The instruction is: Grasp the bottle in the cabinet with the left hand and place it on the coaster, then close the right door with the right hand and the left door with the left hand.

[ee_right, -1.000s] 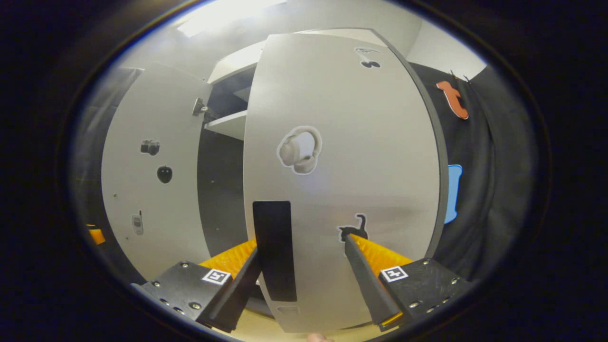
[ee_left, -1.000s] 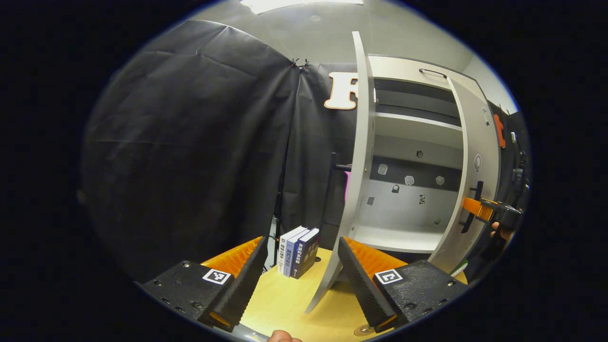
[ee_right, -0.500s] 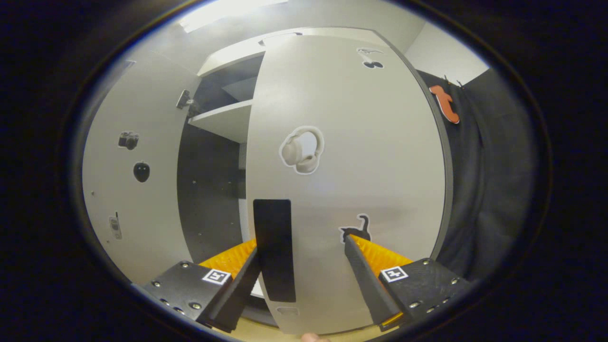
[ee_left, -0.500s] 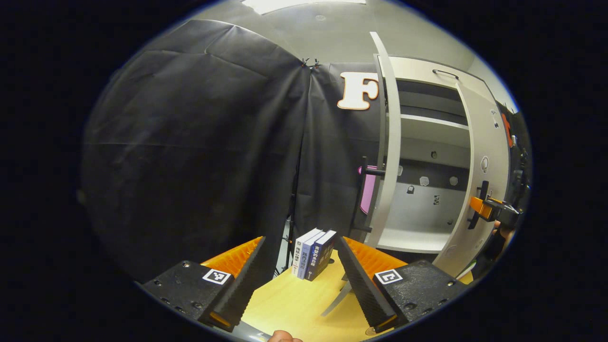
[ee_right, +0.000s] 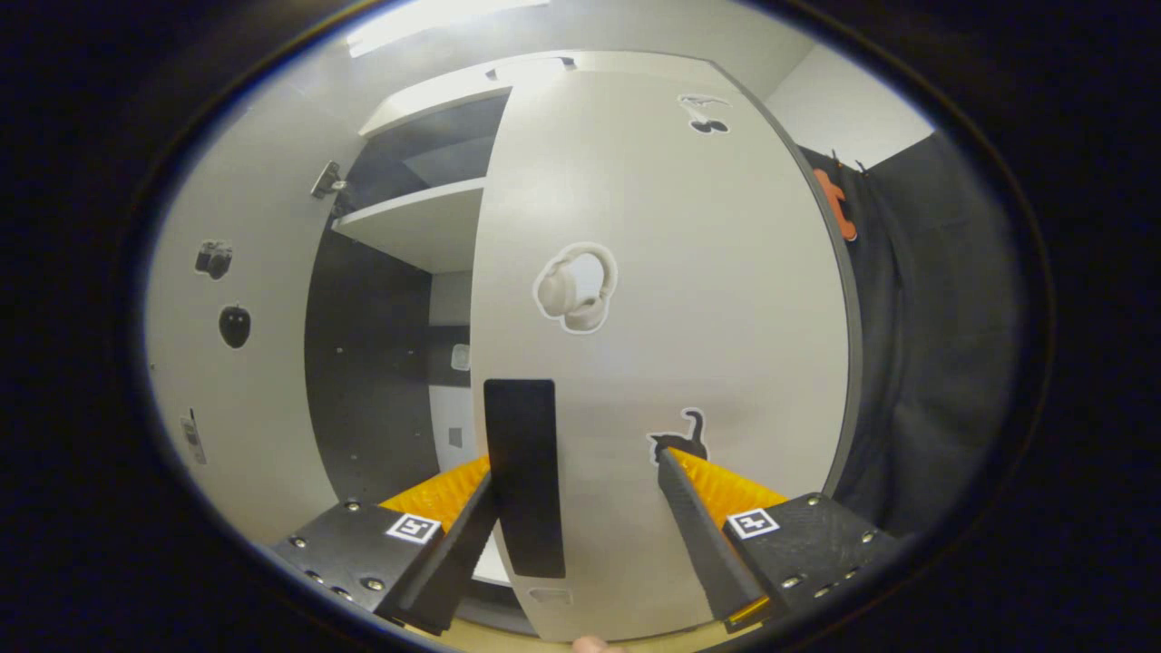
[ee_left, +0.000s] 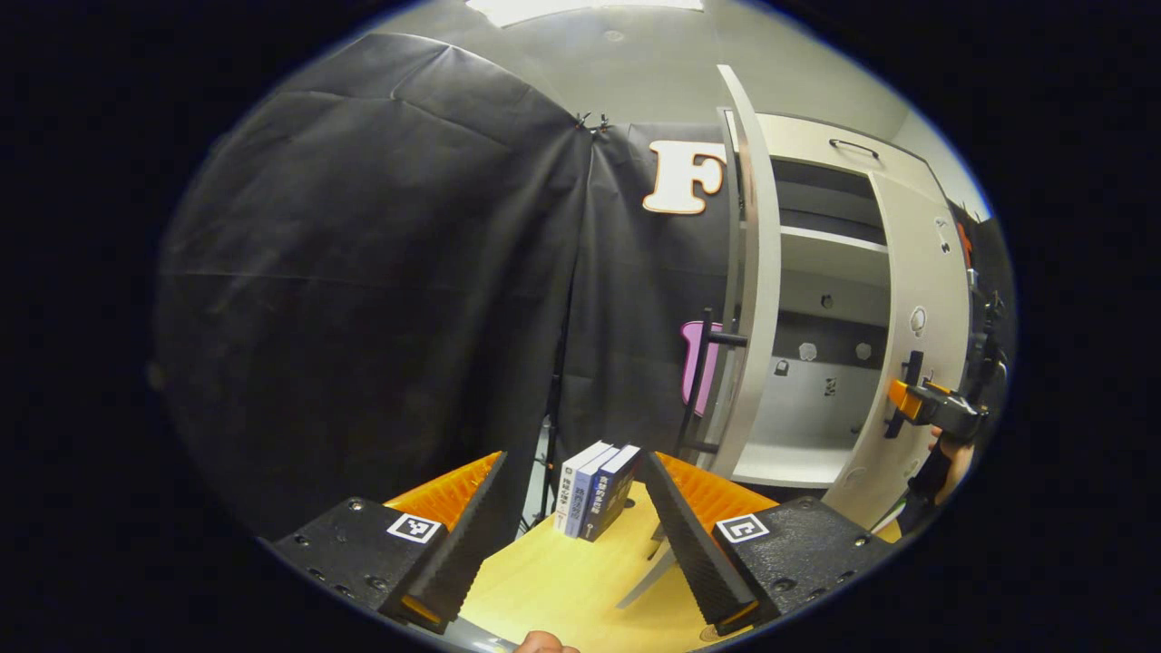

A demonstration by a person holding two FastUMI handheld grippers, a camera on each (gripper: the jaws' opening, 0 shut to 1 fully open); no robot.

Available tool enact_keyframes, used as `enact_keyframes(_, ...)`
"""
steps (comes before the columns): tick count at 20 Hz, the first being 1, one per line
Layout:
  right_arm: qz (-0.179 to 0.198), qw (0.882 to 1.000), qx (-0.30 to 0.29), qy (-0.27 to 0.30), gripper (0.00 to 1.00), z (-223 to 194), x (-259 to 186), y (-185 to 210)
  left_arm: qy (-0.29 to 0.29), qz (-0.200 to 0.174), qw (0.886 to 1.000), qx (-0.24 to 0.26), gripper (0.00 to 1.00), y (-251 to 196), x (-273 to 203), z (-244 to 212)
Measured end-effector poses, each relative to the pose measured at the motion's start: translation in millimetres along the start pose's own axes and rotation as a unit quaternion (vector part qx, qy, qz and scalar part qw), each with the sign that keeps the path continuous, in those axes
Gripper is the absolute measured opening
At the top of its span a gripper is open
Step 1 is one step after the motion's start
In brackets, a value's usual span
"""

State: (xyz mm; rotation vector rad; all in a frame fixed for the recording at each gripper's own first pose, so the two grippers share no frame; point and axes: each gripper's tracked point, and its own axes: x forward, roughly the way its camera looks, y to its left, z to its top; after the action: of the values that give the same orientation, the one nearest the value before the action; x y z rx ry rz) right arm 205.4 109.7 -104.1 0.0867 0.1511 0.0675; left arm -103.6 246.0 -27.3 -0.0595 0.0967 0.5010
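While the right gripper [ee_right: 576, 508] sits spread against the right door [ee_right: 671, 299] at centre frame | left gripper [ee_left: 576, 531] – apart, lower centre | left door [ee_left: 751, 299] ajar – upper right

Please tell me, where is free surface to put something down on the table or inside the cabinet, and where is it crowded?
In the left gripper view, bare table lies in front of the three books, between the left gripper fingers. The cabinet's bottom shelf looks bare. Crowded: the gap between the left door and right door, where the right gripper sits at the handle.
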Motion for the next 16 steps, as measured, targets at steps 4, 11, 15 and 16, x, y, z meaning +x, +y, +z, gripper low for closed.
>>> enact_keyframes(4,-0.008,1.000,-0.001,-0.003,0.97,-1,3,1,-0.003,-0.048,0.999,-0.014,0.95,-22,16,6)
enact_keyframes(11,0.001,1.000,0.006,0.002,1.00,-3,0,0,-0.008,-0.091,0.996,-0.009,0.92,-44,36,9)
enact_keyframes(15,0.022,0.999,0.038,-0.001,1.00,1,-19,-1,-0.014,-0.113,0.994,0.003,0.96,-48,42,10)
enact_keyframes(16,0.025,0.999,0.035,-0.007,1.00,4,-24,-2,-0.012,-0.127,0.992,0.005,0.95,-53,42,10)
